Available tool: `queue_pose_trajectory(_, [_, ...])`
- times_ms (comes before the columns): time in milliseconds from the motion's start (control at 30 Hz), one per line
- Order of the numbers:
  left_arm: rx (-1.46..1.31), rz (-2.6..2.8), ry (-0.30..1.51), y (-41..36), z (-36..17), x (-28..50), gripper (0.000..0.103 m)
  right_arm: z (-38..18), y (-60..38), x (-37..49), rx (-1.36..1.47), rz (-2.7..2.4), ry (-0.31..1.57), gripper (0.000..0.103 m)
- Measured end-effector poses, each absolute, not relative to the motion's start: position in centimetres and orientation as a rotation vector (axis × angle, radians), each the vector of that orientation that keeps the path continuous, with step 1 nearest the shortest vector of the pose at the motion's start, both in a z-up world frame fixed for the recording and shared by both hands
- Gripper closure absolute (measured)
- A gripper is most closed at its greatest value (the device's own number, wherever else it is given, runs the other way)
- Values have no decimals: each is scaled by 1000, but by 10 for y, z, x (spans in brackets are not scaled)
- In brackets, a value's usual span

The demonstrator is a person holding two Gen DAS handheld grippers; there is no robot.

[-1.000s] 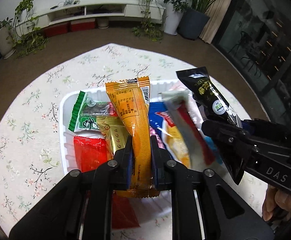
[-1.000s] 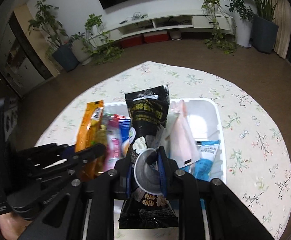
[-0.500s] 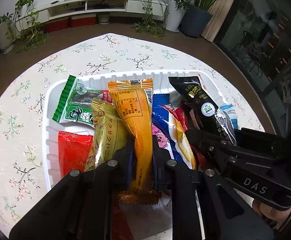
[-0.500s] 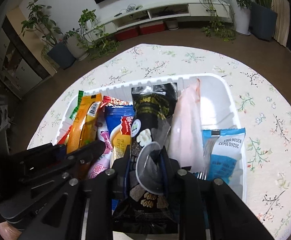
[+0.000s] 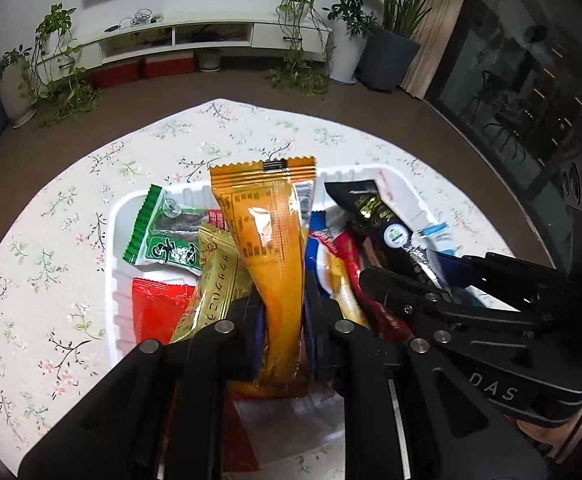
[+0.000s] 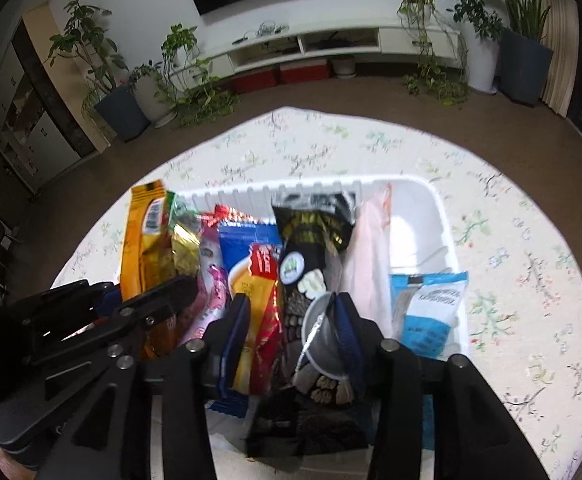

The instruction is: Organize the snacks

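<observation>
My left gripper (image 5: 281, 300) is shut on an orange snack packet (image 5: 275, 240), which stands upright over the white tray (image 5: 395, 188) among other packets. In the right wrist view my right gripper (image 6: 291, 312) has its jaws opening. A black packet (image 6: 315, 232) stands between them, leaning on the right pad, with the left pad clear of it. Its lower end rests in the tray (image 6: 443, 216). The right gripper (image 5: 411, 276) also shows at the right of the left wrist view, beside the black packet (image 5: 371, 212).
Inside the tray lie a green packet (image 5: 163, 236), a gold one (image 5: 219, 280), a red one (image 5: 159, 308), a pink one (image 6: 367, 264) and a light blue one (image 6: 431, 308). The tray sits on a round table with a floral cloth (image 5: 51, 280). Plants and a low cabinet stand beyond.
The right jaws have spread apart off the black packet, which now stands in the tray. Both packets have come down among the snacks. The left gripper still grips the orange packet.
</observation>
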State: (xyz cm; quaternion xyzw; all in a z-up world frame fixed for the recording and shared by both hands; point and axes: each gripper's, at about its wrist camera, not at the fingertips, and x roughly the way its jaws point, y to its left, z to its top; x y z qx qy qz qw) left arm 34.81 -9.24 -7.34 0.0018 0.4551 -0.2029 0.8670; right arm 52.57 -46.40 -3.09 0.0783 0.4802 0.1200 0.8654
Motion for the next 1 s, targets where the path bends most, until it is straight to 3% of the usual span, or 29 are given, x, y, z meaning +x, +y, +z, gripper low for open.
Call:
queue_pose_trajectory(100, [5, -409, 950, -89, -64, 341, 79, -19, -467, 519, 165, 247, 985, 46])
queue_pose_trajectory(200, [17, -397, 923, -83, -55, 325, 63, -8, -469, 507, 170, 249, 962, 45])
queue_pose_trajectory(333, [-1, -371, 881, -70, -40, 300, 29, 13, -477, 484, 187, 232, 901, 41])
queue_pose_trajectory(433, [1, -338, 816, -63, -20, 269, 5, 38, -480, 455, 174, 215, 806, 27])
queue_pose_trajectory(467, [7, -327, 781, -59, -11, 255, 1, 47, -479, 444, 164, 210, 767, 21])
queue_pose_trajectory(567, [29, -292, 658, -54, 19, 213, 1, 78, -478, 399, 126, 192, 596, 0])
queue_pose_trajectory(867, [70, -133, 389, -48, 79, 73, 0, 144, -478, 282, 113, 197, 266, 0])
queue_pose_trajectory(1000, [2, -121, 495, -37, 73, 52, 0, 158, -480, 254, 141, 175, 232, 0])
